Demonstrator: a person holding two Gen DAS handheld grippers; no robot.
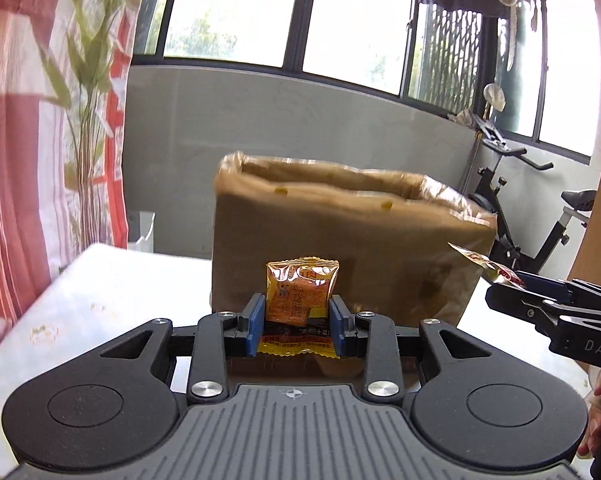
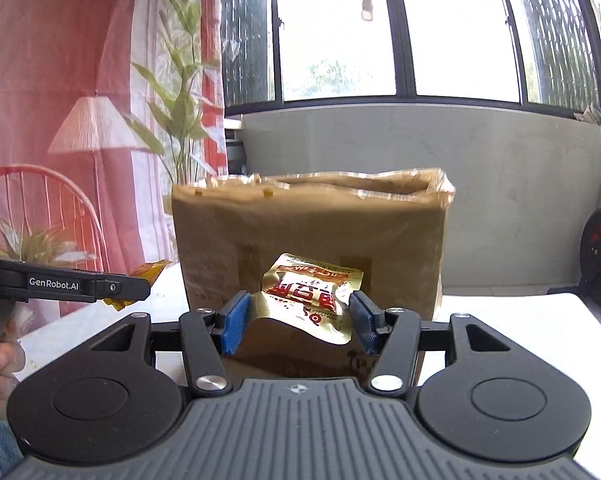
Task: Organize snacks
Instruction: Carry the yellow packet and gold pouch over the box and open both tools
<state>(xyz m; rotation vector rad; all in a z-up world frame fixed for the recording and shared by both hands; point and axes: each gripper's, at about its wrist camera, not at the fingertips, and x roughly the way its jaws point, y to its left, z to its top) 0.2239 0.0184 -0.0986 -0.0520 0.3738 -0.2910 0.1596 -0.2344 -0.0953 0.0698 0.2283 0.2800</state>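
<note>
My left gripper (image 1: 297, 326) is shut on an orange snack packet (image 1: 301, 294), held upright in front of a brown cardboard box (image 1: 340, 236) with an open top. My right gripper (image 2: 298, 322) is shut on a gold snack packet with red print (image 2: 310, 300), held before the same box (image 2: 308, 232). In the left wrist view the right gripper (image 1: 512, 286) enters from the right with its packet (image 1: 480, 264). In the right wrist view the left gripper (image 2: 140, 289) enters from the left with its orange packet (image 2: 150, 271).
The box stands on a white table (image 1: 100, 292), also seen in the right wrist view (image 2: 520, 328). A red-and-white curtain (image 1: 28, 120) hangs at left. An exercise bike (image 1: 540, 216) stands at right by the window wall (image 1: 300, 128).
</note>
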